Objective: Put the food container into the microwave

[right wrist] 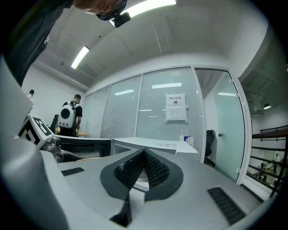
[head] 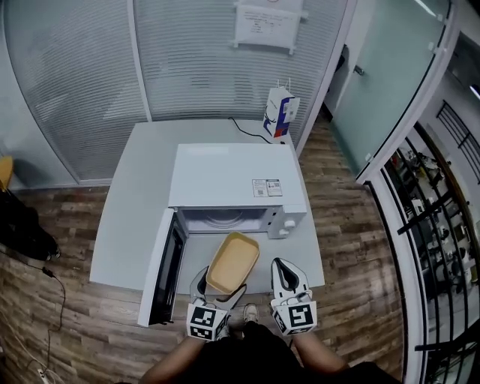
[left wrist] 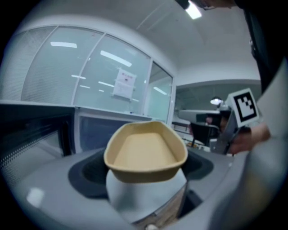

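Jaws of the left gripper [left wrist: 144, 176] are clamped on the near end of the food container [left wrist: 146, 152], a shallow tan oblong tray with nothing in it. The tray is held up off the table, its far end pointing toward the open mouth of the microwave [head: 232, 174] (it is just in front of the opening, not inside). The right gripper [right wrist: 144, 167] has its ribbed pads pressed together with nothing between them; it hovers just right of the tray, apart from it, also facing the oven.

The microwave is white and sits on a pale table [head: 133, 196], its cavity [head: 225, 219] showing a round turntable. Its door [head: 161, 268] hangs wide open on the left, reaching toward the table's near edge. At the far right corner of the table stands a white, blue and red carton [head: 280, 112], with a dark cable running beside it. Behind the table is a glass partition with blinds, bearing a paper notice [head: 268, 22].
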Tool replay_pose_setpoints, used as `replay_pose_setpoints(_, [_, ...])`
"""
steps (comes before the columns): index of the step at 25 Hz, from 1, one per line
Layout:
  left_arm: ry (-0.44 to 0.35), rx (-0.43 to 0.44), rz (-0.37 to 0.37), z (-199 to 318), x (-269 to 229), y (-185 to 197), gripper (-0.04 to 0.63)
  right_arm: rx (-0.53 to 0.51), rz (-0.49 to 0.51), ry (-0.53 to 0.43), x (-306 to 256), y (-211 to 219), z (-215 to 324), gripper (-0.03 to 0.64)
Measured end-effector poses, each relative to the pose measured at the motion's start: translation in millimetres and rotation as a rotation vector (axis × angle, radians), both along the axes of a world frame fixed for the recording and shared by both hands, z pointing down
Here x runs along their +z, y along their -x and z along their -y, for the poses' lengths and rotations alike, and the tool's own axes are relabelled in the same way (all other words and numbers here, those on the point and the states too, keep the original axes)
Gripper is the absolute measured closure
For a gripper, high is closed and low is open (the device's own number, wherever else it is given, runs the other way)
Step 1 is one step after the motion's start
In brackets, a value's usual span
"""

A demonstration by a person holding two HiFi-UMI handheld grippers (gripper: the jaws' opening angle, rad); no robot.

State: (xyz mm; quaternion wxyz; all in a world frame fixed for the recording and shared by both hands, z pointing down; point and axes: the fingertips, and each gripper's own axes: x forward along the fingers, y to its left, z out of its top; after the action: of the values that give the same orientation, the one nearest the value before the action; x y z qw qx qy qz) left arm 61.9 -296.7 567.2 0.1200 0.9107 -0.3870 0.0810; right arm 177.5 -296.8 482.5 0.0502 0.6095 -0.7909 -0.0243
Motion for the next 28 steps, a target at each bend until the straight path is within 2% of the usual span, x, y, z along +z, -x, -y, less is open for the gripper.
replay_pose_setpoints(10, [0.049,-0.12,0.051,45,43,5,0.112,-0.124,-0.033,0.084,40,11,56,0.611])
replay_pose_setpoints(17, [-0.022,-0.143,0.203,93,76,3,0.112,-0.189,-0.043,0.155,78,13,91,0.611])
replay_pose_setpoints(28, [-0.023,-0.2,0.196,159,88,-25,0.112,-0.238,-0.006,0.254,129,15,124,0.611])
